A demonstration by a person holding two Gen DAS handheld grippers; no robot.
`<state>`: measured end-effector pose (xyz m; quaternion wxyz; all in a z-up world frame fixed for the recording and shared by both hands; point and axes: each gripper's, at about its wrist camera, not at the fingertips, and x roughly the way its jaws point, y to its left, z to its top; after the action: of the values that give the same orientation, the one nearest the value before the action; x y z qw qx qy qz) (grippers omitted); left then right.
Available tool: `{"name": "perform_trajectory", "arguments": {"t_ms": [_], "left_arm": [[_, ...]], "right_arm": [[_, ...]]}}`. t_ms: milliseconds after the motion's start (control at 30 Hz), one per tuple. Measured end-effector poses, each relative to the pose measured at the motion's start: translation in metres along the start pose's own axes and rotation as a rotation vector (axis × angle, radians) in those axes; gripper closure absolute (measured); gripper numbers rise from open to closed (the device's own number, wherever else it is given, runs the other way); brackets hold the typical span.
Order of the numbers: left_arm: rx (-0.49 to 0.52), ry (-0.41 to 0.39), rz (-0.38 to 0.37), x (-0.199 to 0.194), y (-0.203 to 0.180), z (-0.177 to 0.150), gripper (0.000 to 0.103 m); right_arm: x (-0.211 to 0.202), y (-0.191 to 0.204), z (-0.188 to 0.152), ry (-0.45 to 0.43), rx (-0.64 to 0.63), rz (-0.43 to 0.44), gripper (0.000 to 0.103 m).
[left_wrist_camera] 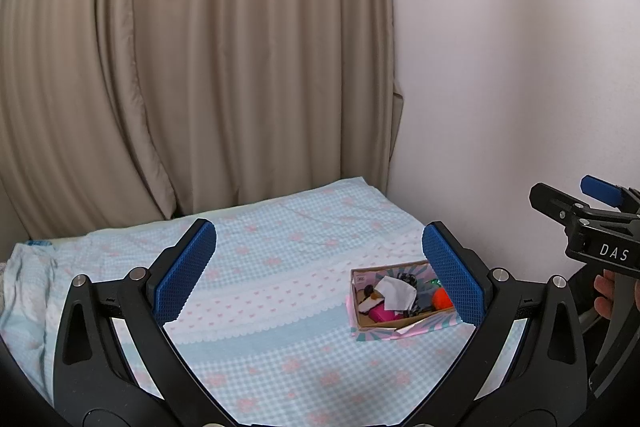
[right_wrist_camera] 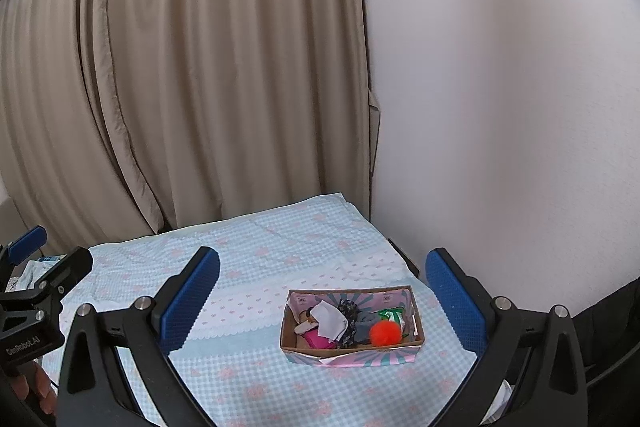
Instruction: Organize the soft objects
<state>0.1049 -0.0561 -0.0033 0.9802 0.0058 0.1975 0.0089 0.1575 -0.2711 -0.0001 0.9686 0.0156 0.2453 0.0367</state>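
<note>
A shallow cardboard box (right_wrist_camera: 352, 327) is sitting on a surface covered with a light blue checked cloth (right_wrist_camera: 256, 259) printed with pink flowers, toward the right side and near the white wall (right_wrist_camera: 500, 107). The box's outside is showing pink and teal stripes, and a loose flap is folding out along its near edge.

The soft objects are lying together inside the box. A white cloth (right_wrist_camera: 331, 319) is resting crumpled at the left-centre, partly covering a pink item (right_wrist_camera: 316, 339) in the near left corner. A small brown and white item (right_wrist_camera: 306, 321) is lying at the far left, too small to identify. Dark patterned fabric (right_wrist_camera: 350, 315) is sitting in the middle, with grey fabric (right_wrist_camera: 362, 331) beside it. A fluffy orange ball (right_wrist_camera: 385, 333) is resting at the near right, and a green and white item (right_wrist_camera: 391, 315) is lying just behind it.

The left hand-held gripper (left_wrist_camera: 320, 271) is hovering above the cloth with its blue-padded jaws spread wide and nothing between them; in its view the box (left_wrist_camera: 400, 301) is lying just inside the right finger. The right hand-held gripper (right_wrist_camera: 322, 293) is likewise released, jaws wide apart and grasping nothing, with the box lying beyond and between its fingers, nearer the right one.

A beige curtain (right_wrist_camera: 180, 67) is hanging behind the far edge of the cloth, filling the left of both views.
</note>
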Motion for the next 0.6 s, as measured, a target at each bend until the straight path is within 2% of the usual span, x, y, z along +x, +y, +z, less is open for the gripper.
{"name": "perform_trajectory", "arguments": {"t_ms": [600], "left_arm": [[-0.008, 0.004, 0.005, 0.0055, -0.0008, 0.0027, 0.000]], "right_arm": [[0.0094, 0.0006, 0.0012, -0.006, -0.003, -0.009, 0.000]]}}
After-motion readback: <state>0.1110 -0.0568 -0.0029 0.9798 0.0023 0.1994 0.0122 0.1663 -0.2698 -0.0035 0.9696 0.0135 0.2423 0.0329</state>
